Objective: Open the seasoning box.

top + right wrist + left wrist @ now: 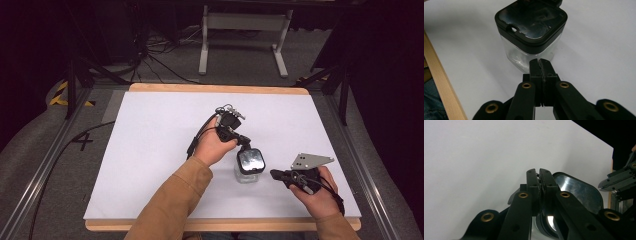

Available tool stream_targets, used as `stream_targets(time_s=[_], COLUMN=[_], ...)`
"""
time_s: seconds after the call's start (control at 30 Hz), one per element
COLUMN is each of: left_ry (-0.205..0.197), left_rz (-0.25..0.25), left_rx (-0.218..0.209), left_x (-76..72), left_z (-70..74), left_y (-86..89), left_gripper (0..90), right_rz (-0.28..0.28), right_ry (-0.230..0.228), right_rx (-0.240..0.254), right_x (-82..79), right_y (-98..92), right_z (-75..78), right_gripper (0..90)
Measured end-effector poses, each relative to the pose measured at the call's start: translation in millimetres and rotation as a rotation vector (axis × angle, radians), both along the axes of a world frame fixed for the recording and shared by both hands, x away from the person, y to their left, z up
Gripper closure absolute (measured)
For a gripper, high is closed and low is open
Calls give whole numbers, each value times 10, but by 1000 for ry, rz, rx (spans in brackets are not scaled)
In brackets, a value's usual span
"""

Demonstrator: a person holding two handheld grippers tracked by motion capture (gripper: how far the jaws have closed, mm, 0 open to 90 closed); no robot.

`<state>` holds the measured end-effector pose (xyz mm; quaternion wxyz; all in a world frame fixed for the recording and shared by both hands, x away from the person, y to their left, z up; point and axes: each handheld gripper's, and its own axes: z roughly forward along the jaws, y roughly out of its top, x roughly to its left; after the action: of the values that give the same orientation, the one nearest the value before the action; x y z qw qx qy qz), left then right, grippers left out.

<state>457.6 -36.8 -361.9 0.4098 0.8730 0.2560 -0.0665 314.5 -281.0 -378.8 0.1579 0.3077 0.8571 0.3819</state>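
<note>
- Jar [248, 166], clear glass with a black square lid [531, 23], stands on the white counter [150, 150] near its front edge, between the two hands.
- Left gripper [243, 142] sits at the lid's far rim, jaws together, apparently pinching a tab there.
- Right gripper [274, 174] is just beside the jar, jaws closed on nothing.
- Likely step: opening the lid; next, lift while steadying the glass.

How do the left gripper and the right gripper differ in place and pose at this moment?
The left gripper is at the black lid of the clear jar; the right gripper sits apart from the jar, beside it. The left gripper reaches in from the jar's far side, while the right gripper points at the jar's side, near the table's front edge. Both have their jaws shut.
</note>
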Motion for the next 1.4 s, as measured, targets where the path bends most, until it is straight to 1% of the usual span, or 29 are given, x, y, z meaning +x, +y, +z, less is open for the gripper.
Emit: stream_targets(time_s=[0.1, 0.37, 0.6, 0.7, 0.8, 0.87, 0.97, 1.0, 1.03, 1.17, 1.23, 1.3, 1.33, 1.4], left_ry=[1, 24, 29, 34, 36, 38, 35, 44, 39, 44, 58, 70, 86, 84], left_rz=[1, 4, -1, 2, 3, 3, 2, 4, 1, 0, 9, 8, 8, 8], left_rx=[0, 2, -1, -4, -5, -6, -8, -7, -13, -19, -24, -28, -32, -24], left_x=[-1, 9, 21, 21, 24, 26, 31, 27, 35, 42, 36, 55, 64, 64], left_z=[0, 3, 0, -2, -3, -3, -5, -5, -10, -18, -19, -24, -24, -15], left_y=[-1, 7, 13, 11, 12, 13, 15, 18, 19, 28, 29, 36, 37, 35], left_gripper=[875, 875, 875, 875, 875, 875, 875, 875, 875, 875, 874, 874, 873, 875], right_rz=[6, 19, 21, 20, 17, 18, 19, 17, 17, 14, 14, 13, 12, 13], right_ry=[-4, -5, -13, -13, -22, -18, -20, -21, -21, -27, -30, -30, -30, -34], right_rx=[2, 3, 9, 16, 31, 42, 42, 43, 45, 48, 49, 50, 54, 55], right_x=[0, -1, 10, 23, 35, 43, 52, 54, 55, 56, 57, 57, 54, 55], right_y=[16, 57, 76, 81, 90, 92, 97, 101, 103, 112, 114, 115, 116, 117], right_z=[2, 2, -16, -28, -37, -40, -50, -55, -57, -55, -51, -49, -46, -46], right_gripper=[899, 900, 900, 900, 900, 900, 900, 900, 900, 900, 900, 900, 900, 900])
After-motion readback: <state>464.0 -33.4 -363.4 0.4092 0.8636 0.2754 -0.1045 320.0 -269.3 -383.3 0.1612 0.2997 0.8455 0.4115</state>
